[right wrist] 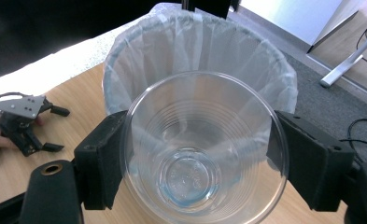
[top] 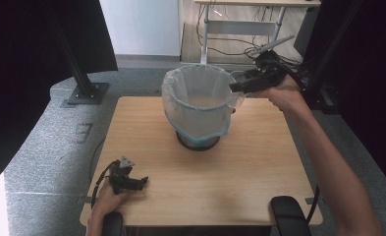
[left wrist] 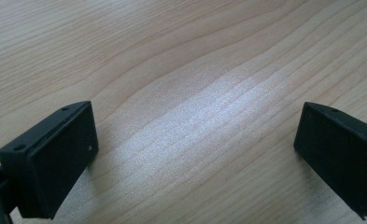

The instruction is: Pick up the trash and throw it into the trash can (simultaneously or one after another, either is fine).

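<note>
The right gripper (right wrist: 204, 154) clamps a clear ribbed plastic cup (right wrist: 202, 149) beside the right rim of the bag-lined bin (top: 196, 105). The left gripper (left wrist: 195, 149) rests wide open and empty on the near left of the pale wooden table (top: 220, 172).

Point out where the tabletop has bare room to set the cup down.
Bare wood: the wide strip between the lined bin and the near edge of the table, right of the left gripper; also both sides of the bin. Crowded: the bin's far middle spot, where the right gripper holds the clear cup by its rim.

Cup (right wrist: 202, 149) just beside lined bin (top: 199, 105) at table's (top: 220, 182) far middle.
</note>
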Available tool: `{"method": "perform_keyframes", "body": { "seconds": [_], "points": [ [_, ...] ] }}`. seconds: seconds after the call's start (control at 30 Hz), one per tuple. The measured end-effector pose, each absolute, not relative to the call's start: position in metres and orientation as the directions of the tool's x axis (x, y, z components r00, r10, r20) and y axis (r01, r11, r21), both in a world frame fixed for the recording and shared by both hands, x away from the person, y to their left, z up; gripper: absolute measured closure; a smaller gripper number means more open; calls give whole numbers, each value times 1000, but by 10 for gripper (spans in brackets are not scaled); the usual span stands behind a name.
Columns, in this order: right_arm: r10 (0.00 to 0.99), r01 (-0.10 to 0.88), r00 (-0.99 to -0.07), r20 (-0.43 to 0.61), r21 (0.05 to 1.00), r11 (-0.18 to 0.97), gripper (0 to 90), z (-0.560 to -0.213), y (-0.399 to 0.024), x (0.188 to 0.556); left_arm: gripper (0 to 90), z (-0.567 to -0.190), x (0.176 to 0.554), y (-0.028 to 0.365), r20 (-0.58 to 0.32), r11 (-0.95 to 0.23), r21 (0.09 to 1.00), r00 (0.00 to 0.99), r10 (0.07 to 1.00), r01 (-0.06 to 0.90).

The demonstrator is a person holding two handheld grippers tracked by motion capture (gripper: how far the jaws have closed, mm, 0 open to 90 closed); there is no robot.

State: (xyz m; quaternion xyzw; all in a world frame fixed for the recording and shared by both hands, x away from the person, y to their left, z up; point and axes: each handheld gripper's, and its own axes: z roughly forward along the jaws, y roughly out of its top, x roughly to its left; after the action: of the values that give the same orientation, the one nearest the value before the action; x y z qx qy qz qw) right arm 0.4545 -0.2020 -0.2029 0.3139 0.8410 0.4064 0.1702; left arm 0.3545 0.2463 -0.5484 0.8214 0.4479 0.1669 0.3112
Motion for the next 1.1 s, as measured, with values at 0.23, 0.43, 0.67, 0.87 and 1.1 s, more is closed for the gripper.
{"method": "perform_keyframes", "body": {
  "seconds": [0.23,0.43,0.67,0.87,1.1],
  "points": [
    [673,388,-738,-42,790,475,220,-195,-193,464,0,-548,355,246,-5,-406,661,544,839,631],
    [674,379,-737,-54,792,478,220,-191,-182,474,0,-548,355,246,-5,-406,661,544,839,631],
    [672,365,-737,-66,798,479,221,-188,-168,485,0,-548,355,246,-5,-406,661,545,839,631],
    [675,361,-734,-77,797,484,221,-193,-153,497,0,-548,355,246,-5,-407,661,546,838,630],
    [679,359,-729,-88,795,489,221,-202,-140,510,0,-548,355,246,-5,-407,661,546,838,630]
  ]
}}
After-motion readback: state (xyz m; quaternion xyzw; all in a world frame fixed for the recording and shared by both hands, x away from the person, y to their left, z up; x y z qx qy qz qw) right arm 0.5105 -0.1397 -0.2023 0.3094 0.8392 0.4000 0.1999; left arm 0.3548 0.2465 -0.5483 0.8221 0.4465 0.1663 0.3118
